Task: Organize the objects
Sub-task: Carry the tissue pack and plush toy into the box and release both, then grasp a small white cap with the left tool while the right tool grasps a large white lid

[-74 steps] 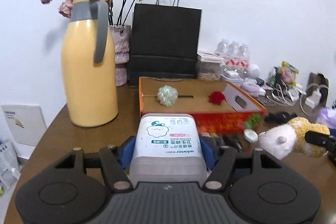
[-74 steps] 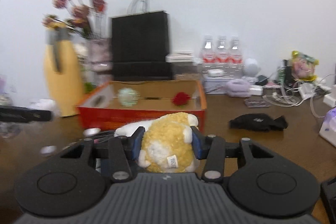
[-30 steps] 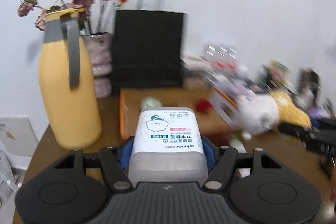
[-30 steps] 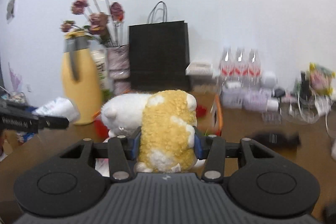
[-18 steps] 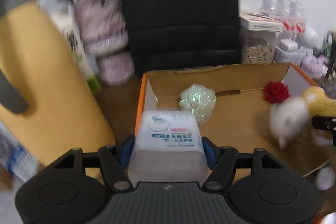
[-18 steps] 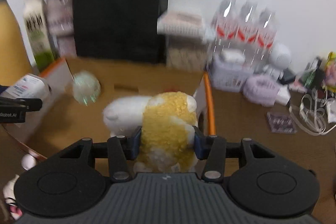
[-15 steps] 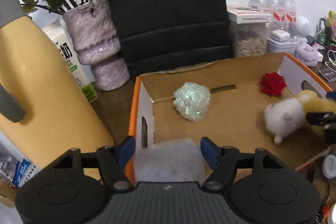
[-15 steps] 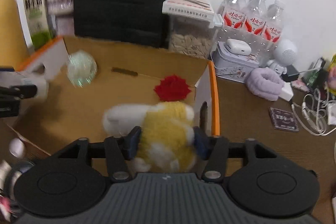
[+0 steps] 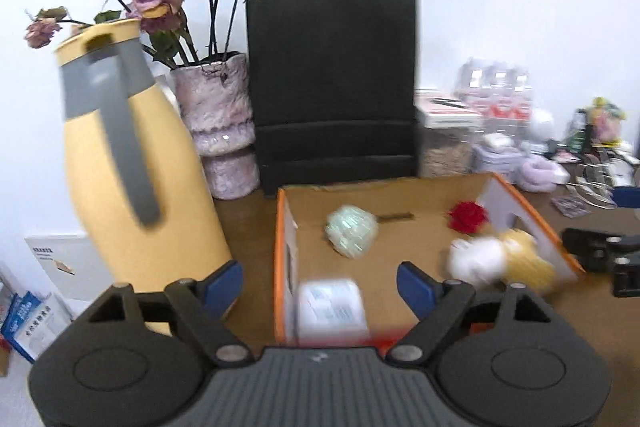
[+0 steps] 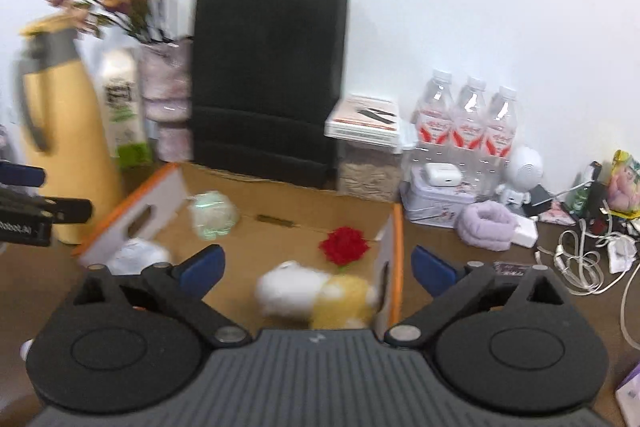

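An orange-rimmed cardboard box [image 9: 281, 227] [image 10: 396, 239] sits on the brown table. The white cotton-swab container [image 9: 332, 307] [image 10: 134, 257] lies in its near left corner. The white and yellow plush toy [image 9: 500, 261] [image 10: 316, 295] lies at its right side. A pale iridescent ball [image 9: 351, 231] [image 10: 212, 215] and a red flower [image 9: 467, 217] [image 10: 344, 247] also lie inside. My left gripper [image 9: 319, 287] is open and empty above the container. My right gripper [image 10: 318, 265] is open and empty above the plush.
A yellow jug [image 9: 132, 167], a pink vase of dried flowers [image 9: 218, 131] and a black paper bag [image 9: 332, 87] stand behind the box. Water bottles [image 10: 468, 123], a tin [image 10: 434, 203], a purple band [image 10: 488, 227] and white cables [image 10: 588, 259] crowd the right side.
Both grippers opened and dropped their loads into the box: the container at the left, the plush at the right. Both grippers have pulled back and up.
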Demonstrator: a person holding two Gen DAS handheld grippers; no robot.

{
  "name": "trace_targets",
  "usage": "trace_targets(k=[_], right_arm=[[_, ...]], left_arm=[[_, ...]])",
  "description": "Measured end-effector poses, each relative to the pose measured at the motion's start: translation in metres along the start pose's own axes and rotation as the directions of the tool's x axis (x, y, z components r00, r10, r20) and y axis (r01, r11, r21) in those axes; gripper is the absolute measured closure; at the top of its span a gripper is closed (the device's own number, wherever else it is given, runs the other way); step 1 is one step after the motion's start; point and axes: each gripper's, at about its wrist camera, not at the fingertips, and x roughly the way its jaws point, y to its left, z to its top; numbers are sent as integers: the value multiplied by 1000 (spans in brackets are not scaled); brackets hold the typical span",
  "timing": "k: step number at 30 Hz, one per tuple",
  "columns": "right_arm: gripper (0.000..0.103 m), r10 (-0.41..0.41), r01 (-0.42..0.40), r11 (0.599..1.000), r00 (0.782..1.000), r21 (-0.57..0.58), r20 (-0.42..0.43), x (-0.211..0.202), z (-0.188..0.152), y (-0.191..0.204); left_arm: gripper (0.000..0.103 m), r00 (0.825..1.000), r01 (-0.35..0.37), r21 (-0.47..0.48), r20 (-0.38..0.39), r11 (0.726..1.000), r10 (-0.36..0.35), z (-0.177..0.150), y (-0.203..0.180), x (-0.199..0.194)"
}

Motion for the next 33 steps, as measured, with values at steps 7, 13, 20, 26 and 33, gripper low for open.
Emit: trace_targets(k=[7,13,20,26,33], right_arm=[[0,109,-110,994,994,26,24,-111,-122,21],[0,20,-20,992,1000,127,2,-194,-190,14],[0,-28,25,996,999,86,28,-252,-210,11],[0,-70,69,995,997,77,22,-245,-211,16],[0,-56,56,996,998,72,-6,-203,-207,16]], left_arm=[[15,978,202,-29,60,979,-200,-113,-5,-116],[9,989,129,-145,88,981,-117,-198,-2,-184],[9,997,15,-114,74,993,-6,-209,15,-218],[9,995,31,-117,100,993,-20,-206,12,-218],[15,999,30,-122,-7,992,-31,-211,22,-157]])
